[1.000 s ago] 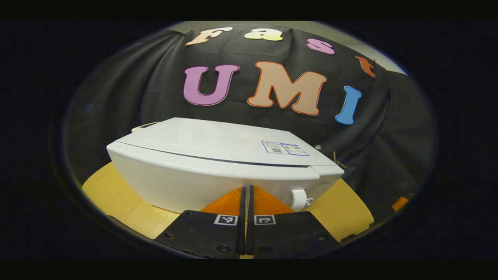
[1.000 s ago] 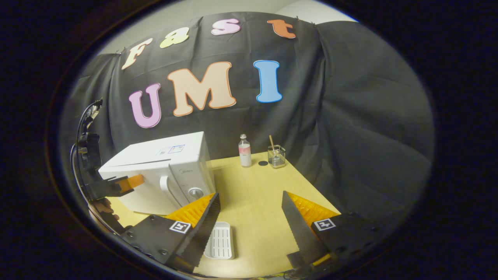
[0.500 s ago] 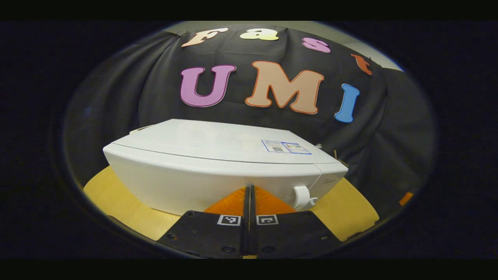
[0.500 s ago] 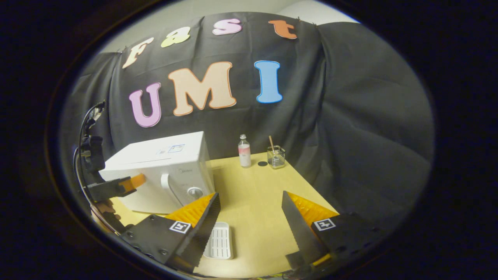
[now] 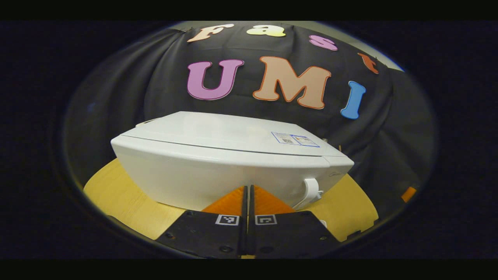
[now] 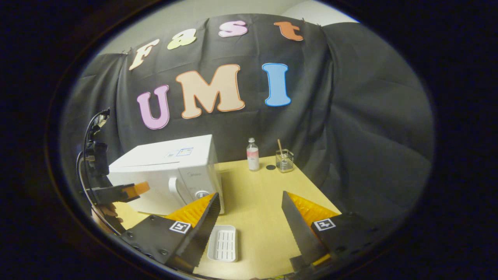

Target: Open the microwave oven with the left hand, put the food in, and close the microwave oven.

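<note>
Microwave oven (image 5: pixel 229 159) sits on the left part of the yellow table (image 6: pixel 256 202), its door shut, front face turned toward both hand-held grippers. The left hand-held gripper (image 5: pixel 247 190) is right in front of that door, fingers pressed together with nothing between them. The door handle (image 5: pixel 311 192) lies just to its right, an upright white bar along the door's right edge, so I judge the next move is a short sideways shift with the fingers parting. That left one is clearly the nearer of the two. The right hand-held gripper (image 6: pixel 249 217) hangs spread wide and empty over a white slotted tray (image 6: pixel 222 243) on the table in front of it. Its view adds what the left gripper view lacks: a bottle (image 6: pixel 253 154) and a glass jar (image 6: pixel 284 160) at the table's far edge, well apart from the oven.
</note>
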